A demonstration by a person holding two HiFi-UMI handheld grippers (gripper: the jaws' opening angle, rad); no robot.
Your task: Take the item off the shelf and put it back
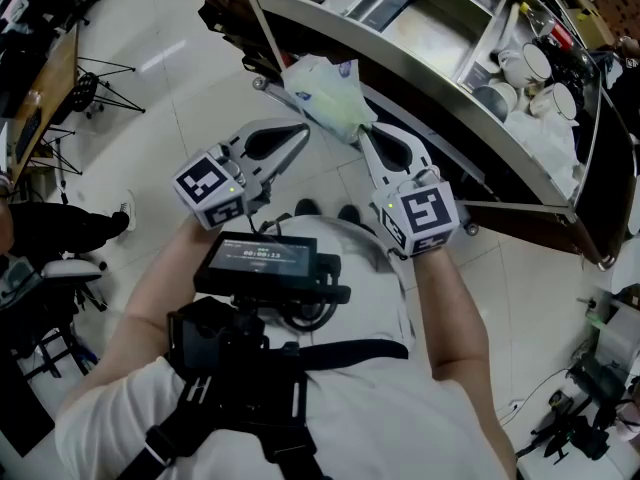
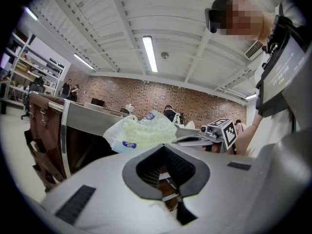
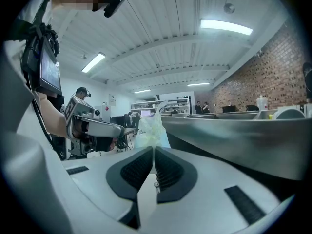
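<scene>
My right gripper pinches a plastic bag at the steel shelf; my left gripper sits closed beside it, over white floor tiles.

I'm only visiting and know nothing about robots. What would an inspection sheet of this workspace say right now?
surface: steel shelf split into compartments, above a pale tiled floor.
job's things: plastic bag, off the shelf, in the air by its front edge.
clutter: white cups in the shelf's right compartment.
grippers: right gripper, jaws shut on the bag's corner; left gripper, jaws closed at the tips beside the bag, grip on it unclear.
cables: thin lead on the floor at right.
surroundings: tripod on the floor, brick wall, people far off.
</scene>
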